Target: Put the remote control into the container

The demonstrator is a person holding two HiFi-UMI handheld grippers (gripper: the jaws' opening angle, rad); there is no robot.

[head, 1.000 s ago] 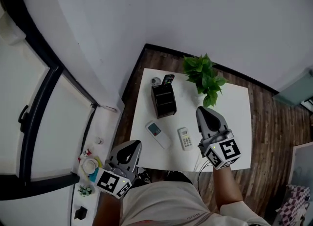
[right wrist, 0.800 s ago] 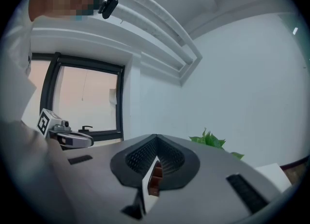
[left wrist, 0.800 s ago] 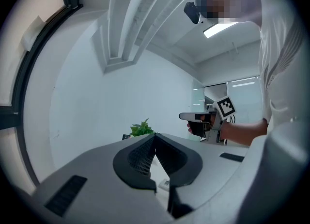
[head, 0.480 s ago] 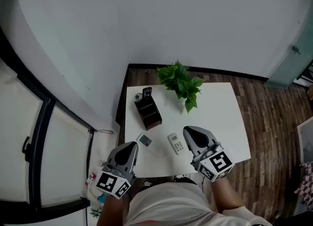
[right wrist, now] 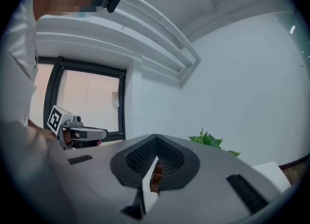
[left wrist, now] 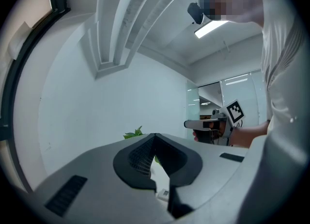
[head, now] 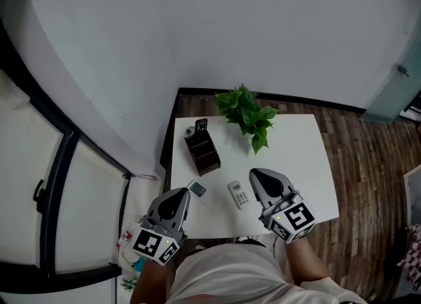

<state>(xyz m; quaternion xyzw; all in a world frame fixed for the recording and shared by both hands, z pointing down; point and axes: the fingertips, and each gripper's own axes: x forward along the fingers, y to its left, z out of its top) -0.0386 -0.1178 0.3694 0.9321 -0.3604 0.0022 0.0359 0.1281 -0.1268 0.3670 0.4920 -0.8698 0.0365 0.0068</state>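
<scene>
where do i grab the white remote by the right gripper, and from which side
Grip the remote across its two long edges, about mid-length, coming straight down from above. It lies flat, face up, on the table, so the sides are the only faces jaws can close on. The right hand-held gripper is just beside it, jaws shut; it would need opening first.

A leafy green plant (head: pixel 247 113) stands near the far edge of the white surface (head: pixel 296 158), which sits on a dark wood floor (head: pixel 375 158) beside a pale wall (head: pixel 197 26) and black-framed window (head: pixel 26 184).
</scene>
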